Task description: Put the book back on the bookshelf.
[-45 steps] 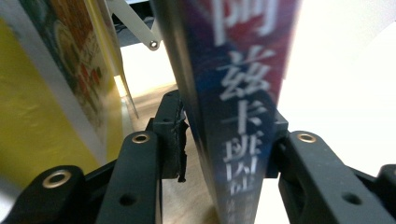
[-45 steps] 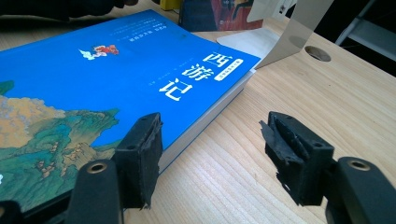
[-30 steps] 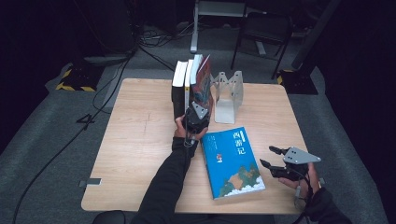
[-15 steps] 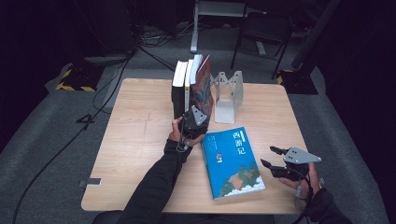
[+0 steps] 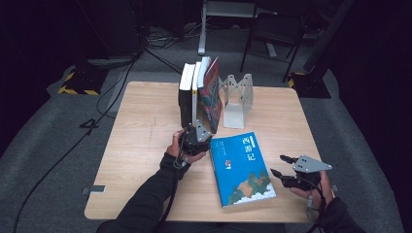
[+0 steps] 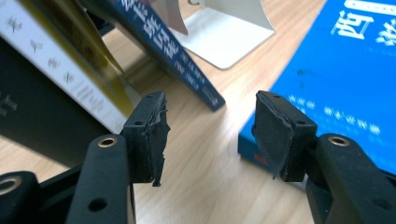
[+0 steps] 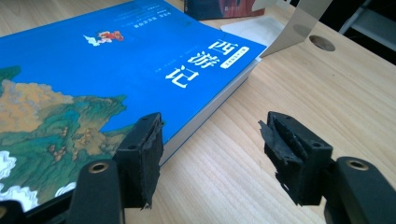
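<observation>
Three books (image 5: 199,92) stand upright at the table's back middle; the rightmost one (image 6: 173,51) leans left against the others. A white metal bookend (image 5: 237,99) stands just right of them. A blue book (image 5: 241,167) with a painted cover lies flat near the front. My left gripper (image 5: 198,128) sits just in front of the standing books. In the left gripper view its jaws (image 6: 208,133) have just been opening and hold nothing. My right gripper (image 5: 279,165) stands open right of the flat book (image 7: 116,70), and its left jaw is next to that book's edge.
The wooden table (image 5: 141,121) has bare room on its left half and at the far right. Past the far edge, a chair and a stand are on the dark floor, with cables at the back left.
My left gripper has drawn back from the standing books toward the table's near side, and its jaws stand wider. The right gripper has not moved.
</observation>
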A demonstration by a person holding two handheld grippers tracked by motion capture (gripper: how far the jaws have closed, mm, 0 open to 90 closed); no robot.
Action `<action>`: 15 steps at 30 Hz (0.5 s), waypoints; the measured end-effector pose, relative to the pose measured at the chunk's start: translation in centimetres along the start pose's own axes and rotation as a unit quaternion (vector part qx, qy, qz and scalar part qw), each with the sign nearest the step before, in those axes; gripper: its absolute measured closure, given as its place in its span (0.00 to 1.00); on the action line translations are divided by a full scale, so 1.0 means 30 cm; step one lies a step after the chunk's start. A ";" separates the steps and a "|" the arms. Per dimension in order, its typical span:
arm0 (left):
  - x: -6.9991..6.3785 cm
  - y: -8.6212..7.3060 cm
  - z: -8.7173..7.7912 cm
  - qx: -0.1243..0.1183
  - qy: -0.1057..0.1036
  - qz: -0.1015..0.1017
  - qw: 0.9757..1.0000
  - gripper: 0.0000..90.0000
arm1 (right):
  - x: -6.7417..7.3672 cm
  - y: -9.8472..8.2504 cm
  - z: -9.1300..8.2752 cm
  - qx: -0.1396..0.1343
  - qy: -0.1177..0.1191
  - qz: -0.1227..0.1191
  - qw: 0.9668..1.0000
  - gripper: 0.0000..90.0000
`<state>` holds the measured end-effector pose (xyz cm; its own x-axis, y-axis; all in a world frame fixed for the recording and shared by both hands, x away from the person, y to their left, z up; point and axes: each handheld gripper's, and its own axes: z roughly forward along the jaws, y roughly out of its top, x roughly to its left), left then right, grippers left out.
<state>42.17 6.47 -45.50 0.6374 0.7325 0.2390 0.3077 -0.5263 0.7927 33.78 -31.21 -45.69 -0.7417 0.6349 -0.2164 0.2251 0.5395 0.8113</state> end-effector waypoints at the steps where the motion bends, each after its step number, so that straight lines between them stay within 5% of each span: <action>1: 0.004 -0.013 -0.012 0.002 -0.009 0.001 1.000 0.49 | 0.001 -0.003 -0.003 0.001 0.001 0.002 1.000 0.42; 6: 0.001 -0.057 -0.052 -0.001 -0.024 0.001 1.000 0.49 | 0.004 -0.011 -0.016 0.005 0.013 0.010 1.000 0.41; 15: -0.032 -0.135 -0.152 0.010 -0.069 0.033 0.997 0.47 | 0.028 -0.035 -0.042 0.028 0.052 0.011 0.998 0.42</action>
<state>37.08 9.87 -46.38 0.7473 0.6304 0.2102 0.2746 -0.5810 0.7662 32.13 -31.95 -46.05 -0.7967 0.5883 -0.1384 0.2756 0.5574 0.7832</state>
